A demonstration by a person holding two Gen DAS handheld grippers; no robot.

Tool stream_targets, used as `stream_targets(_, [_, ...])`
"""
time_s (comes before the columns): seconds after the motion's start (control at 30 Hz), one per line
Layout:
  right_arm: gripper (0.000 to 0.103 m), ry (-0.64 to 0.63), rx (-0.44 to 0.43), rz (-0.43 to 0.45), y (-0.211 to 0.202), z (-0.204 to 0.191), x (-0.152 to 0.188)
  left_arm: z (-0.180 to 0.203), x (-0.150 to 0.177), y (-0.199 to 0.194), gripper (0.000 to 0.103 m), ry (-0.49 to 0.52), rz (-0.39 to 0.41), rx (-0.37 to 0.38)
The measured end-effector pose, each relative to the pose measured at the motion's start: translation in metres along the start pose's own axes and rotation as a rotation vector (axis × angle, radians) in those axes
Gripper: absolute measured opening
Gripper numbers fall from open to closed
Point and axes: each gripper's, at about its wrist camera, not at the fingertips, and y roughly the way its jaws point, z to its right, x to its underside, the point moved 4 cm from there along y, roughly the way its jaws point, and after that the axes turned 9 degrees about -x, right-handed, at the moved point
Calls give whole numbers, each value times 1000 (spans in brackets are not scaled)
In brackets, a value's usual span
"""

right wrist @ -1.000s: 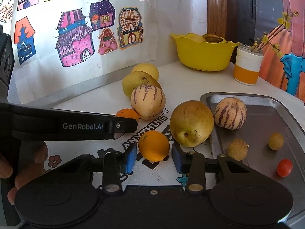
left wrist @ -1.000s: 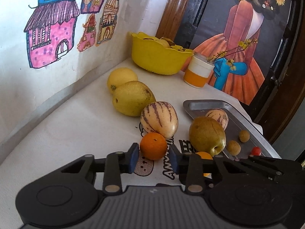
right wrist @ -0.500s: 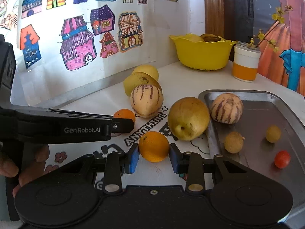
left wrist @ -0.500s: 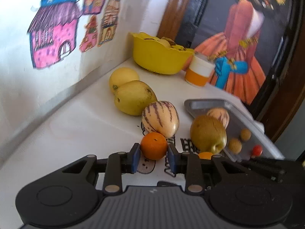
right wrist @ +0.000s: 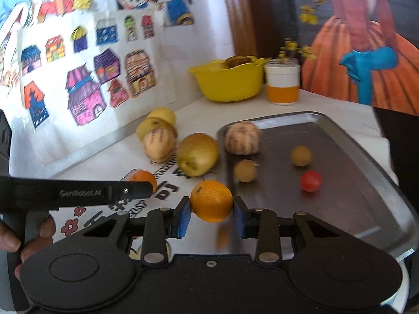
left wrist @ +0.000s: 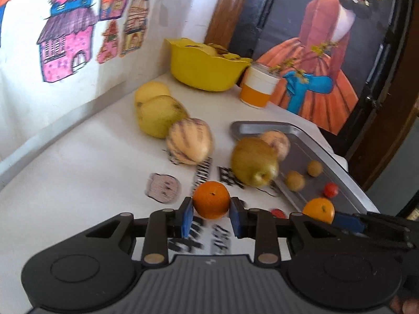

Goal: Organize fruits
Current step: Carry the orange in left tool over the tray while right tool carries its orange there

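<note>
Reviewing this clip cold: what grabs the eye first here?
Two oranges, one clamped in each gripper: the left gripper holds one orange over the printed cloth, the right gripper holds another at the near edge of the metal tray. Bright house drawings cover the wall behind.

We see daylight, bright on the white wall (left wrist: 23,96) and the counter (left wrist: 78,172), so both look washed out, while the right edge falls dim. Our fisheye lenses bend the edges and black out the corners. Motion blur smears the fruit at mid-counter and the wall drawings (right wrist: 86,96). The tray (right wrist: 353,183) carries a soft sheen near its right rim.
</note>
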Motion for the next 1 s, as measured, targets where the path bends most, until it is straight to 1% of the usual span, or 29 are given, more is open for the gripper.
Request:
stream_targets(0.23, [37, 73, 33, 48, -25, 31, 6, 43, -3, -8, 32, 72, 0, 29])
stream_targets(0.5, [37, 179, 63, 76, -37, 64, 21, 92, -10, 2, 32, 119, -9, 59])
stream_targets(0.63, [38, 218, 51, 76, -37, 69, 25, 111, -8, 10, 32, 148, -22, 64])
stream_targets(0.77, [39, 215, 47, 91, -40, 68, 26, 127, -4, 19, 32, 180, -38, 63])
stream_targets(0.93, [40, 222, 44, 101, -42, 69, 26, 135, -2, 25, 33, 192, -56, 55])
stream_targets(1.0, [42, 216, 50, 108, -44, 68, 26, 136, -2, 26, 33, 193, -56, 52])
